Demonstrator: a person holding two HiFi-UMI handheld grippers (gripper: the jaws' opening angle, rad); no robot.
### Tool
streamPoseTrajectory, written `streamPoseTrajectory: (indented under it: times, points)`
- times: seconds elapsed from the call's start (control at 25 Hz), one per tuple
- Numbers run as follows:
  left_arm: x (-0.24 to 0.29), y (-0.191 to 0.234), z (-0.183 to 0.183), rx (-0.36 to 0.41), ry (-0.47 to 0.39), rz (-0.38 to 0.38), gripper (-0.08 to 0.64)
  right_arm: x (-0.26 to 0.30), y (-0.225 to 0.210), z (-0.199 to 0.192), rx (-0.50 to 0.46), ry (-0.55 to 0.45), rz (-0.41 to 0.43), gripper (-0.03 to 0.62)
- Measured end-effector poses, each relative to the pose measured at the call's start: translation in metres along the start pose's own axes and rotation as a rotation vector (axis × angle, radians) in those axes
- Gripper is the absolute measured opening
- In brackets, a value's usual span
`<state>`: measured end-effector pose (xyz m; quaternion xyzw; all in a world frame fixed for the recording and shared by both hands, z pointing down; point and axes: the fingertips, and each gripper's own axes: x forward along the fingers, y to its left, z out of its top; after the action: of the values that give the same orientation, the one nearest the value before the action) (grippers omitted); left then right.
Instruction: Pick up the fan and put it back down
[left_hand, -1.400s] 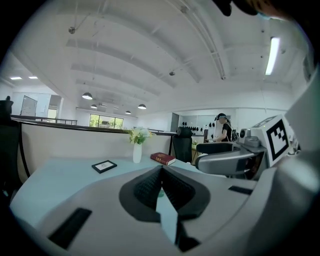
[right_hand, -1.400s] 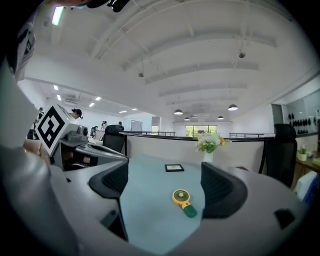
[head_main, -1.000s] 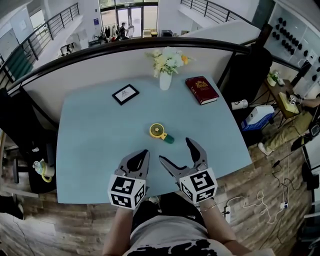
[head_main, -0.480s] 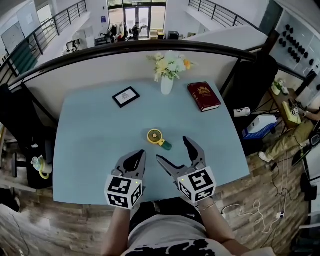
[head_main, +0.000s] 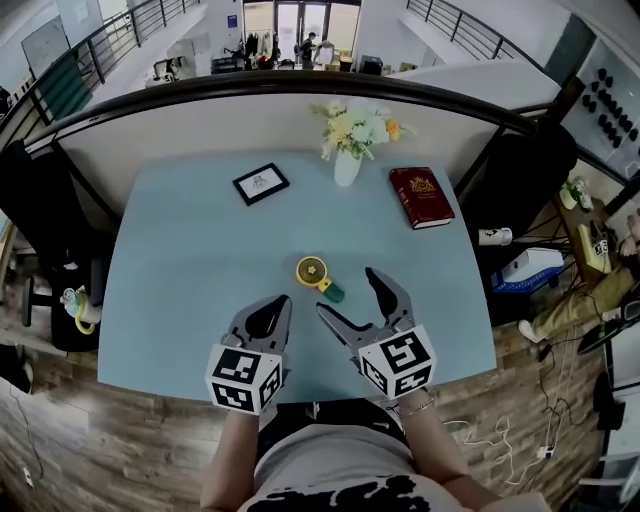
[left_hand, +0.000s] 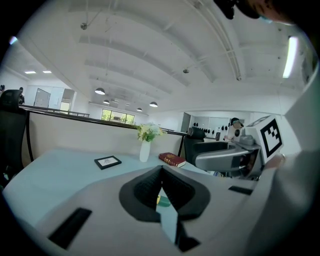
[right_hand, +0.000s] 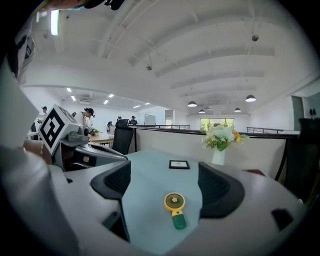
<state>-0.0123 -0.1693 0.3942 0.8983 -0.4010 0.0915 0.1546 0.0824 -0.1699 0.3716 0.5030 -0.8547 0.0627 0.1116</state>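
A small fan (head_main: 313, 270) with a round yellow head and a green handle (head_main: 333, 292) lies flat on the light blue table (head_main: 180, 260). My right gripper (head_main: 347, 293) hovers just in front of it, open; its jaws have just been closing a little, and the pads touch nothing. In the right gripper view the fan (right_hand: 174, 203) lies on the table ahead, framed by the two spread jaws of the right gripper (right_hand: 165, 176). My left gripper (head_main: 281, 303) is shut and empty, to the left of the fan. Only a sliver of the fan (left_hand: 162, 201) shows past the left gripper (left_hand: 161, 172).
At the table's far side stand a white vase of flowers (head_main: 347, 165), a red book (head_main: 421, 196) to its right and a small black picture frame (head_main: 261, 184) to its left. Behind runs a low wall with a black rail (head_main: 300, 85). Chairs stand beside the table.
Both grippers have moved a little forward toward the fan. The right jaws stand slightly narrower than before. The fan has not moved on the table.
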Motion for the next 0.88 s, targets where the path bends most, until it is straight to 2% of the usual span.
streamPoseTrajectory:
  times: [0.24,0.48,0.88]
  points:
    - [0.01,0.006,-0.014,-0.042,0.017,0.027,0.011,0.013,-0.007,-0.009,-0.022,0.041,0.046,0.399]
    - [0.015,0.017,-0.029,-0.085,0.041,0.063,0.011,0.03,-0.007,-0.025,-0.046,0.114,0.117,0.351]
    - [0.022,0.024,-0.06,-0.132,0.1,0.074,0.011,0.049,-0.01,-0.072,-0.053,0.255,0.151,0.341]
